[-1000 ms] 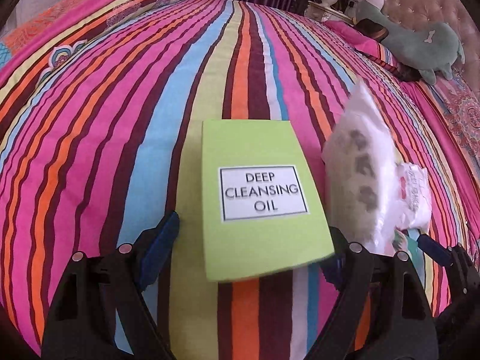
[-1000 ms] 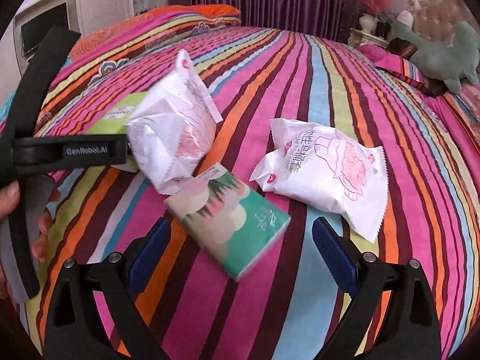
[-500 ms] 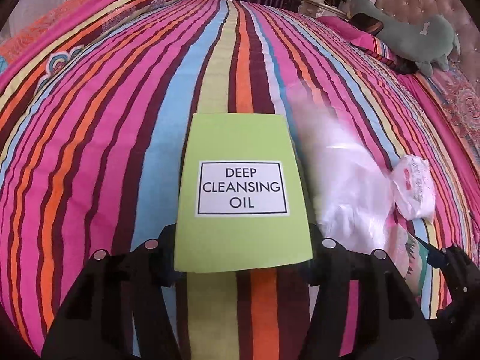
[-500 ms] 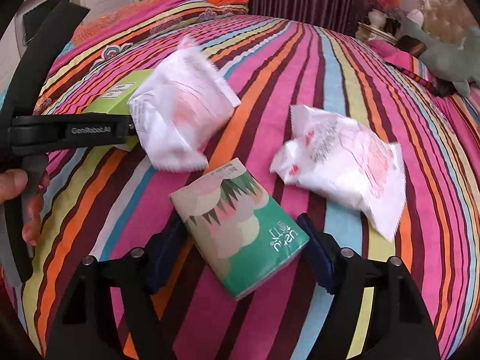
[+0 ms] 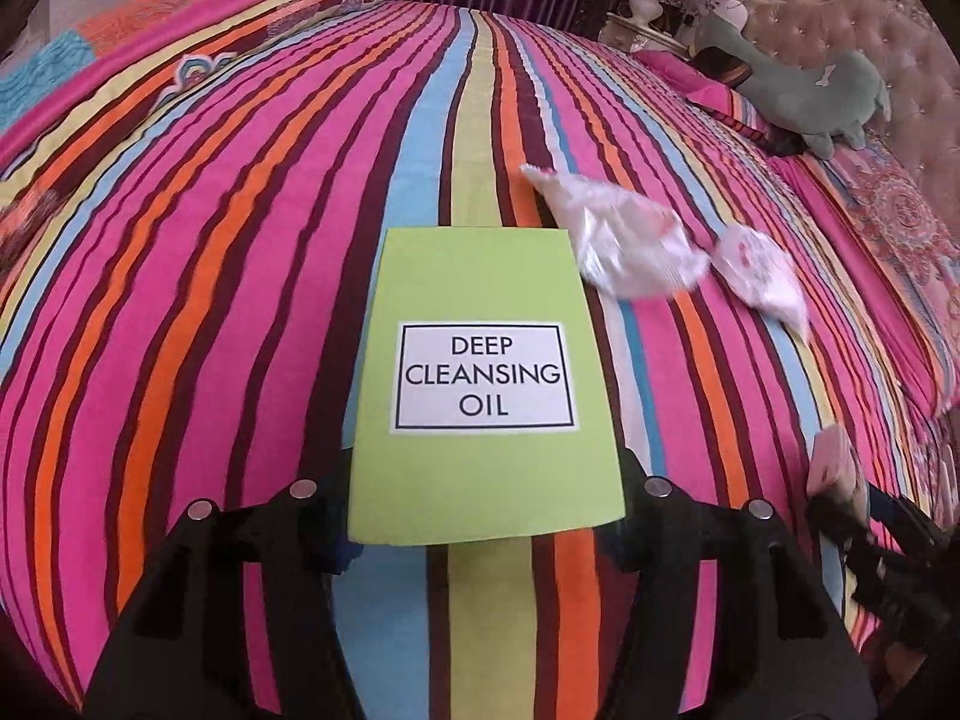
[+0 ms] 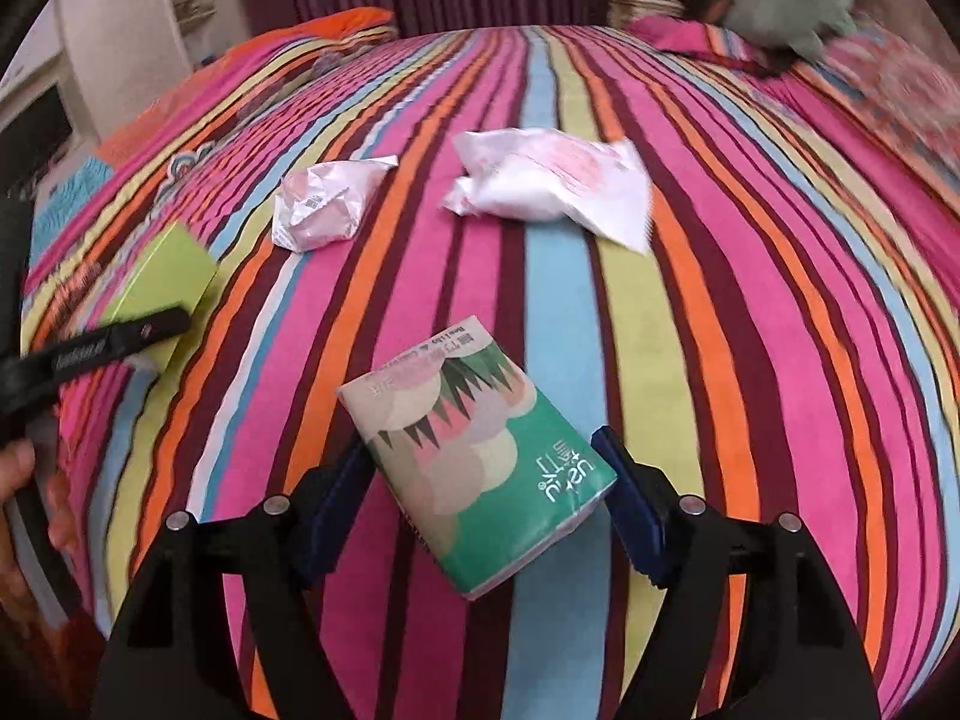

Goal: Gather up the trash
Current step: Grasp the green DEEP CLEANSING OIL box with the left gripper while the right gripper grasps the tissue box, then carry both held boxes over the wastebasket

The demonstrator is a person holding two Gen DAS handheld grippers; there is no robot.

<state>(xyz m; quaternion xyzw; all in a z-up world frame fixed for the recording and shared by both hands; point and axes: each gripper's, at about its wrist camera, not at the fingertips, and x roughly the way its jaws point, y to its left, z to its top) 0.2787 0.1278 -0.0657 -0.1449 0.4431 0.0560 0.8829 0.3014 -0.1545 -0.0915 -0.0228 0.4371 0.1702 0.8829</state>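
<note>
My left gripper [image 5: 486, 516] is shut on a lime-green box [image 5: 486, 384] labelled DEEP CLEANSING OIL, its fingers pressing the box's two sides. In the right wrist view my right gripper [image 6: 480, 498] is shut on a green tissue pack [image 6: 480, 468], with the blue pads [image 6: 624, 498] against its sides. Two white snack wrappers lie loose on the striped bedspread [image 6: 750, 360] beyond both grippers: a crumpled one [image 6: 327, 201] and a larger one [image 6: 552, 186]. They also show in the left wrist view, the nearer wrapper [image 5: 624, 246] and the farther wrapper [image 5: 762, 270].
The green box [image 6: 168, 282] and left gripper [image 6: 144, 330] appear at the left of the right wrist view, with a person's hand [image 6: 24, 480] below. A green plush toy [image 5: 816, 96] lies by the tufted headboard [image 5: 888, 48]. Purple curtains hang behind the bed.
Both grippers have closed on their items, the left on the box and the right on the tissue pack, and drawn back with them. The two wrappers now lie farther off on the bedspread.
</note>
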